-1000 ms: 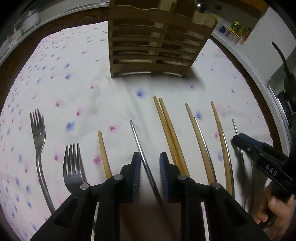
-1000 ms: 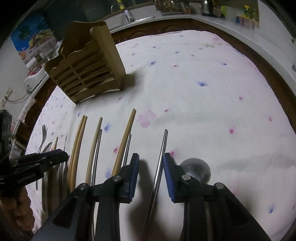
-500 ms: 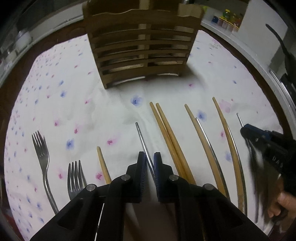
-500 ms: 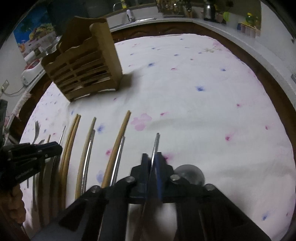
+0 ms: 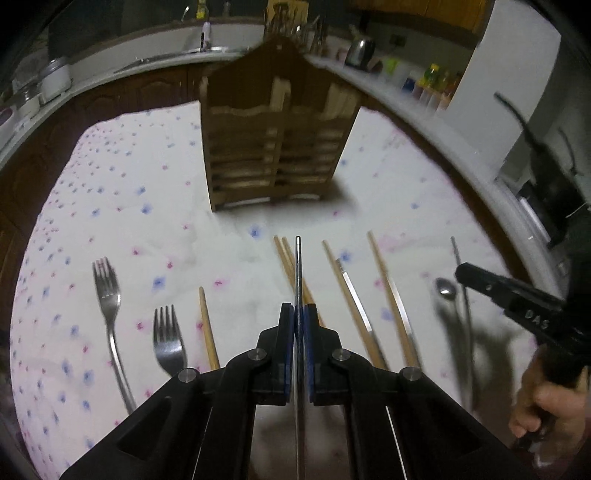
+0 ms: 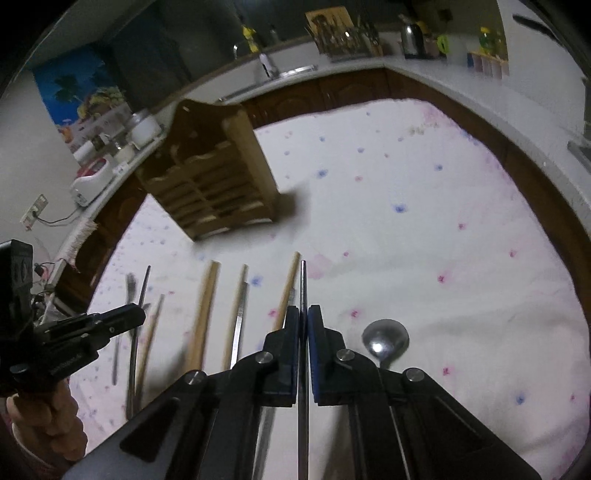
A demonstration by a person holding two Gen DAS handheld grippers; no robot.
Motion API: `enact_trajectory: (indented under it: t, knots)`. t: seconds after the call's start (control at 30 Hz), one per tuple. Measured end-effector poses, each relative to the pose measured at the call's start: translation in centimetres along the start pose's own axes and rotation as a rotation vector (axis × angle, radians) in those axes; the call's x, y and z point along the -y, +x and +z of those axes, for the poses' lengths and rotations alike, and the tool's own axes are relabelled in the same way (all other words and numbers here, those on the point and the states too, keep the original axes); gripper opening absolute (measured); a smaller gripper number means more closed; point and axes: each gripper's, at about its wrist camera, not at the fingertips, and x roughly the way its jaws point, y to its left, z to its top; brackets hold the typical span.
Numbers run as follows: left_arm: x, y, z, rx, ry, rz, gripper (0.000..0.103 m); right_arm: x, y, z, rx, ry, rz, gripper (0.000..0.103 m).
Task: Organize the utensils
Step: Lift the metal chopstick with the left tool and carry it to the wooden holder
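Note:
My left gripper [image 5: 298, 310] is shut on a thin metal chopstick [image 5: 297, 269] and holds it lifted above the cloth, pointing at the wooden utensil holder [image 5: 275, 147]. My right gripper [image 6: 303, 312] is shut on another metal chopstick [image 6: 303, 284], also lifted. The holder also shows in the right wrist view [image 6: 218, 173], at the back left. Wooden chopsticks [image 5: 388, 284] and metal chopsticks [image 5: 351, 288] lie in a row on the flowered tablecloth [image 5: 147, 221]. Two forks [image 5: 107, 291] lie at the left. A spoon [image 6: 386, 338] lies by my right gripper.
The table edge curves round the cloth, with dark wooden cabinets [image 6: 332, 92] and a kitchen counter behind. A kettle [image 6: 410, 33] and bottles stand on the counter. The right gripper also shows in the left wrist view [image 5: 517, 306], at the right edge.
Both grippers have shut on a metal chopstick each and lifted them off the cloth. Both views have risen and tilted up toward the holder.

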Motion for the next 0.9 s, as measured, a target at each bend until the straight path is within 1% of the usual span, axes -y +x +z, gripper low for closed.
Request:
enact_trajectory:
  t: [0.13, 0.27, 0.33, 0.4, 0.43, 0.5, 0.67, 0.9]
  knots:
    - [-0.7, -4.0, -1.0, 0.059, -0.01, -0.023, 0.003, -1.1, -2.3, 0.0, 0.049, -0.019, 0.013, 0.005]
    - [-1.5, -8.5, -2.4, 0.137, -0.034, -0.057, 0.003, -2.5, -5.6, -0.1, 0.131, -0.038, 0.041, 0.005]
    - [-2.0, -10.3, -3.0, 0.173, -0.051, -0.074, 0.003, -3.0, -6.8, 0.0, 0.167, -0.048, 0.038, 0.005]
    - [-2.5, -12.0, -3.8, 0.221, -0.074, -0.115, 0.003, -3.6, -8.2, 0.1, 0.21, -0.058, 0.043, 0.005]
    - [-2.7, -12.2, -3.9, 0.229, -0.08, -0.116, 0.003, -3.9, -8.6, 0.1, 0.22, -0.061, 0.042, 0.005]
    - [-3.2, -13.7, -4.7, 0.276, -0.095, -0.118, 0.003, -4.5, -9.5, 0.3, 0.246, -0.076, 0.041, 0.005]
    - [-3.7, -15.0, -6.1, 0.311, -0.099, -0.103, 0.003, -6.0, -10.7, 0.6, 0.285, -0.097, 0.05, 0.005]
    - [-3.5, -15.6, -6.2, 0.352, -0.095, -0.084, 0.003, -7.0, -11.7, 1.0, 0.331, -0.116, 0.059, 0.005]
